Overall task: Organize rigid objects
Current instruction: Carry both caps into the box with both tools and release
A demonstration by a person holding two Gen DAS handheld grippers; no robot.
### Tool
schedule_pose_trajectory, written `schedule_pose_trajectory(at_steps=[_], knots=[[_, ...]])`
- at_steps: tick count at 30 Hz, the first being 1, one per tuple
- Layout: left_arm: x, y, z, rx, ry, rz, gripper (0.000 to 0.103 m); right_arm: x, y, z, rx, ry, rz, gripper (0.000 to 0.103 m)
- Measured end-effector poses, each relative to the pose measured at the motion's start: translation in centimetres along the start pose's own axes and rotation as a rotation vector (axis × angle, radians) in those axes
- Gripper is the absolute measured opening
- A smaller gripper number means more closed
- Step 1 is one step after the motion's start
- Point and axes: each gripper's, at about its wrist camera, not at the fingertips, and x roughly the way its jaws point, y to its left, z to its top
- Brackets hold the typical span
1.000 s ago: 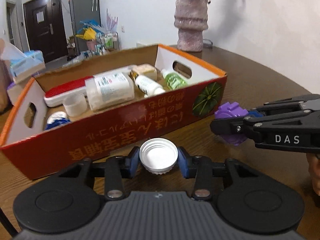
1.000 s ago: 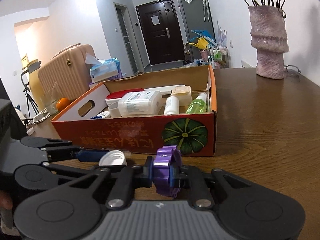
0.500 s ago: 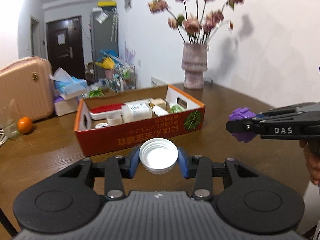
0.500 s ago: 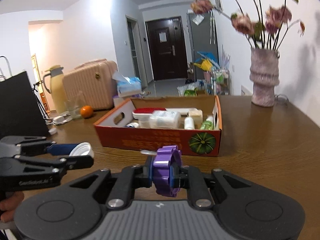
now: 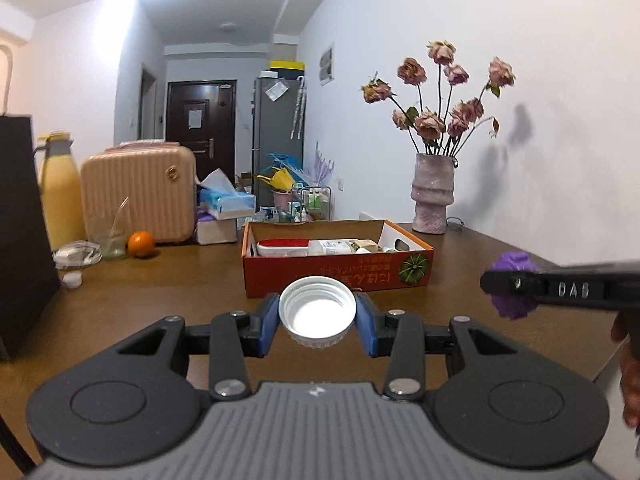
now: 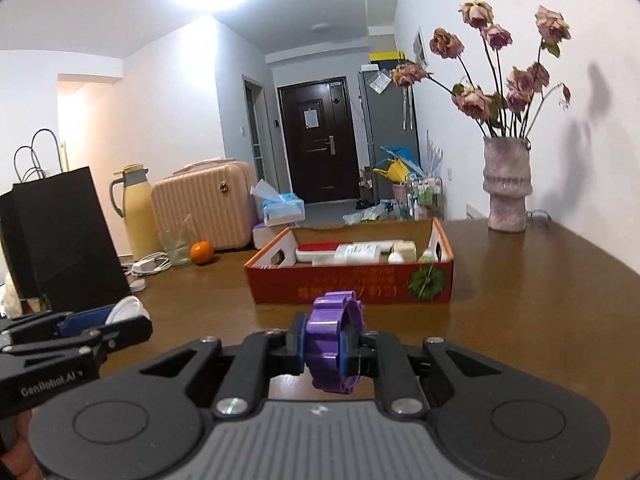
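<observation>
White walls [image 5: 560, 80], dark door [image 6: 316, 144]

Two handheld grippers fill the lower frames. The left gripper [image 5: 317, 316] sits at bottom centre of its own view, blue pads [image 5: 267, 329] clamped on either side of a white cap [image 5: 317, 311] held open side toward the camera. The right gripper [image 6: 332, 350] occupies bottom centre of its view, jaws closed tight on a purple toothed ring [image 6: 334, 340] held edge-on. A hand [image 5: 630, 376] shows at the right edge of the left view.
</observation>
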Motion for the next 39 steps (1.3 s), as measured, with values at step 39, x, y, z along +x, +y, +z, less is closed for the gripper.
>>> schedule_pose_trajectory(at_steps=[39], knots=[[7.8, 0.4, 1.4, 0.003, 0.064, -0.011, 0.041, 4.3, -1.1, -0.6, 0.01, 0.046, 0.01, 0.015]])
